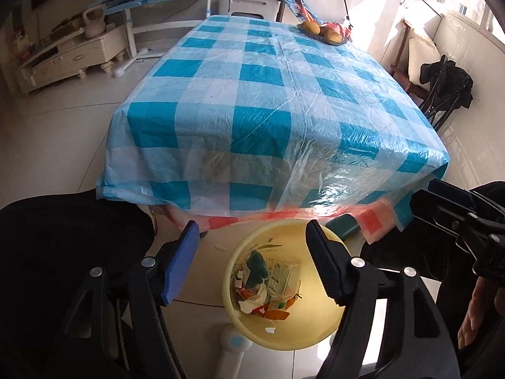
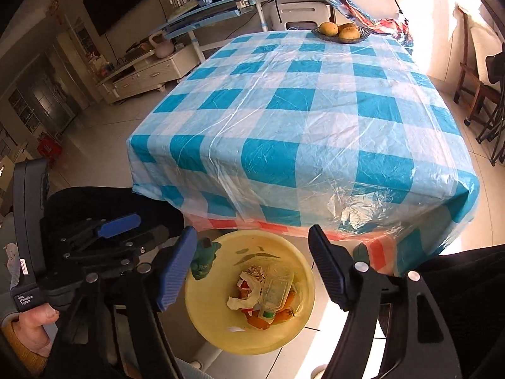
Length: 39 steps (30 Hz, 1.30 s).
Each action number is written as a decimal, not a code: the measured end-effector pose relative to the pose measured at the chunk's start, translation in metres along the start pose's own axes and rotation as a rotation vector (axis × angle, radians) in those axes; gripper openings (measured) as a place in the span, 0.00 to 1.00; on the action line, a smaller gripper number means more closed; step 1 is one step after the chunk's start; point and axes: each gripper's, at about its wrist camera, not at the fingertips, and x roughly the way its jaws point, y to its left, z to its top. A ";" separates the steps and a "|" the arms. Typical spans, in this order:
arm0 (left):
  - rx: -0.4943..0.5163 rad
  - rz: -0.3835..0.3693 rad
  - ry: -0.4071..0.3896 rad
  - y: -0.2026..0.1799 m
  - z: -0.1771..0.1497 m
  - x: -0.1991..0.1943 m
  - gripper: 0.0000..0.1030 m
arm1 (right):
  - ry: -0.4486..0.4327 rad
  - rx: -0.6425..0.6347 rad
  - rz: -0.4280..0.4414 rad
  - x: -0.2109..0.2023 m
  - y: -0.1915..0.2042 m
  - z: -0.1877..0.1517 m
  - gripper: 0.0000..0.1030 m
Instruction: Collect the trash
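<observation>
Both grippers hang open over the yellow bin, and the trash is inside it.

Left wrist view: the left gripper (image 1: 252,260) has its fingers spread wide with nothing between them, above the yellow bin (image 1: 318,325) holding the trash (image 1: 268,287). Right wrist view: the right gripper (image 2: 252,268) is spread and empty too; a green scrap (image 2: 203,260) beside its blue finger seems to be dropping and could miss the bin. The left handle's label (image 2: 24,302) reads "Data Acquisition System".

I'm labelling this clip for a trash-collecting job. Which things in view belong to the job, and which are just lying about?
Job:
yellow bin
trash in it
green item over the rim
left gripper, open
right gripper, open

Lying about:
fruit bowl
checked tablecloth
</observation>
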 end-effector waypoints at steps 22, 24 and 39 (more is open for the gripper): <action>-0.061 0.178 -0.304 0.016 0.016 -0.051 0.93 | -0.282 -0.062 -0.158 -0.035 0.014 -0.005 0.89; -0.063 0.184 -0.311 0.017 0.016 -0.052 0.93 | -0.286 -0.070 -0.167 -0.035 0.015 -0.005 0.89; -0.075 0.244 -0.334 0.022 0.019 -0.057 0.93 | -0.319 -0.112 -0.204 -0.036 0.026 -0.007 0.91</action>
